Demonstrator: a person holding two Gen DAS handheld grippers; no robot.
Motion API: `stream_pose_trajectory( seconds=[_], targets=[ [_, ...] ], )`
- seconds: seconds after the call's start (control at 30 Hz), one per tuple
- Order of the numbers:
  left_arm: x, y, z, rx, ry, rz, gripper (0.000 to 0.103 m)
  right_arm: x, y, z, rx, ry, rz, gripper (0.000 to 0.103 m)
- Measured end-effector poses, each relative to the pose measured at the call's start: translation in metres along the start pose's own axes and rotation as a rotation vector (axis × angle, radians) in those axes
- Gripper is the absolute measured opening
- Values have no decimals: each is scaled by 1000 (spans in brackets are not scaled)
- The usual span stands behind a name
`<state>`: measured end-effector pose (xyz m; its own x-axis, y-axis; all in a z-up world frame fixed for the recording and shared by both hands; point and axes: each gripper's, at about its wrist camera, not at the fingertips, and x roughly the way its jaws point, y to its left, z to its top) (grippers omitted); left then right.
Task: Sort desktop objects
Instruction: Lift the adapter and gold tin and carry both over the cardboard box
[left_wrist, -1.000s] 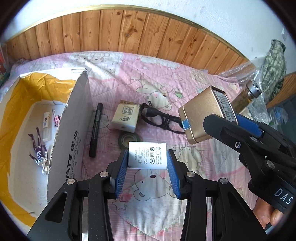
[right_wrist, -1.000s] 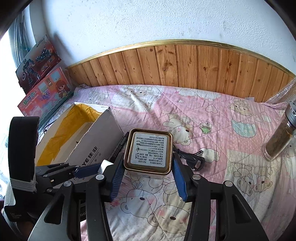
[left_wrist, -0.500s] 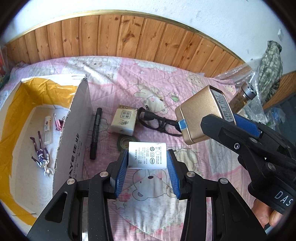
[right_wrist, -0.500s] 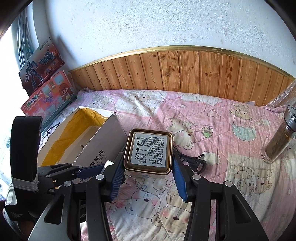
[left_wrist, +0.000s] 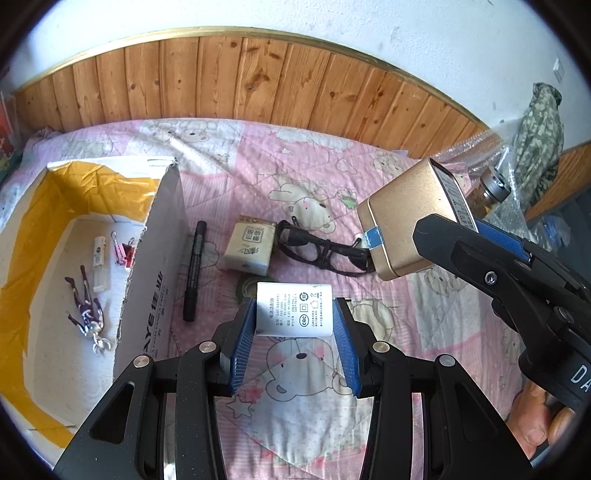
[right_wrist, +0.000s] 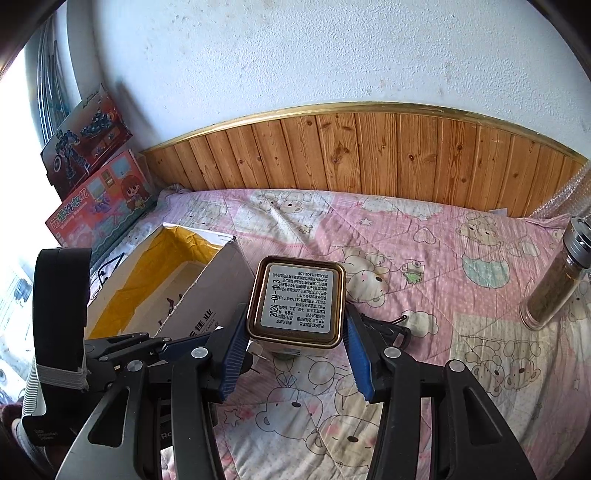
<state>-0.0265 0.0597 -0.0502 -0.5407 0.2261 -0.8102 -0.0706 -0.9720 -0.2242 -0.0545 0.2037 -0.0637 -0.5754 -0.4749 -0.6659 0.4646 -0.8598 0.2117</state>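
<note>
My left gripper (left_wrist: 294, 325) is shut on a white power adapter (left_wrist: 294, 309) and holds it above the pink quilt. My right gripper (right_wrist: 295, 325) is shut on a gold tin (right_wrist: 297, 301) with its label side facing the camera; the tin also shows in the left wrist view (left_wrist: 410, 218), held up at the right. An open cardboard box (left_wrist: 155, 266) with yellow tape stands at the left; a small figure (left_wrist: 86, 310), a white tube (left_wrist: 99, 264) and clips lie inside. On the quilt lie a black marker (left_wrist: 194, 269), a cream packet (left_wrist: 251, 245), black glasses (left_wrist: 321, 249) and a tape roll (left_wrist: 245, 288).
A glass bottle (right_wrist: 554, 280) stands at the right on the quilt. Toy boxes (right_wrist: 99, 199) lean on the wall at the left. A wooden headboard (right_wrist: 369, 155) runs behind the bed. A camouflage cloth (left_wrist: 539, 129) hangs at the far right.
Both grippers have risen and pulled back a little with their loads; the quilt and box look further away. Both grips are unchanged.
</note>
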Motion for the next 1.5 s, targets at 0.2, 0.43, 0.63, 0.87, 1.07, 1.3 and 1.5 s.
stream_pose_trajectory(
  seconds=[0.2, 0.43, 0.63, 0.87, 1.07, 1.3, 1.5],
  targets=[
    [-11, 6, 5, -13, -21, -10, 43, -7, 12, 3, -22, -21, 2, 51],
    [-24, 14, 9, -31, -43, -26, 43, -10, 23, 8, -35, -34, 4, 51],
    [-32, 19, 10, -36, -55, -36, 43, -12, 39, 10, -59, -44, 11, 51],
    [-34, 25, 9, -37, -53, -37, 43, -11, 50, 10, -78, -49, 12, 51],
    [-33, 28, 8, -37, -45, -36, 43, -10, 51, 9, -75, -49, 25, 51],
    [-30, 30, 7, -36, -31, -37, 43, -9, 55, 7, -67, -46, 35, 51],
    [-30, 30, 6, -36, -32, -36, 43, -9, 61, 9, -72, -46, 43, 51]
  ],
)
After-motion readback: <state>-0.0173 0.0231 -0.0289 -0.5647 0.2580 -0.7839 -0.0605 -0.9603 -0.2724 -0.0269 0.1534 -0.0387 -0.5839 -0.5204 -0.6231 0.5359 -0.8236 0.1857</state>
